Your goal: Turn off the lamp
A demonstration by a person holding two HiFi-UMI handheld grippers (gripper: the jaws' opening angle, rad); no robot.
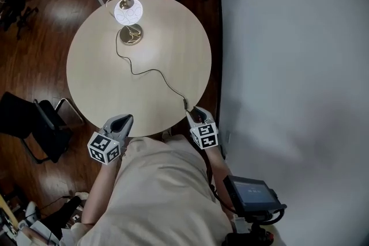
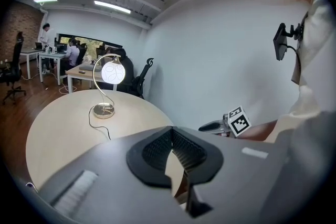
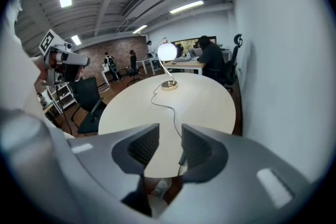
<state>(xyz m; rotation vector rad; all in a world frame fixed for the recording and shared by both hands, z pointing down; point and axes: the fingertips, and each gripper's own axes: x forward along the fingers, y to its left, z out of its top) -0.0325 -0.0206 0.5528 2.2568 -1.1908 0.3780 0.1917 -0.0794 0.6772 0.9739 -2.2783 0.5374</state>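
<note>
Currently the right tool (image 3: 169, 132) is released. Its two pads stand apart with a clear gap, and neither presses on anything. It points down at the near rim of the surface (image 1: 98, 78), on my right side.

Just ahead of its tips, low in the gap and close to its right-hand pad, lies a small dark block on the cord (image 1: 151, 72). I judge this to be the inline switch (image 3: 181, 156). The block rests at the very edge of the surface and touches neither pad. I read the open jaws as preparation: the gap is wide enough for the block to pass between the pads before a squeeze.

The left tool (image 2: 170, 131) is clenched. Its pad tips meet and nothing sits between them. It hovers at the near rim, well to the left of the right tool and clear of the cord. I judge it to be idle, parked where it cannot snag the cord.

From the switch, the cord runs away from the right tool in a loose curve to the base (image 1: 131, 36) of the lamp (image 1: 128, 11). The lamp stands upright at the far side of the surface, well apart from both tools. Its globe (image 3: 167, 52) is lit, so the task is not yet done. Because the switch lies at the near edge, I have no need to reach across to the lamp.
</note>
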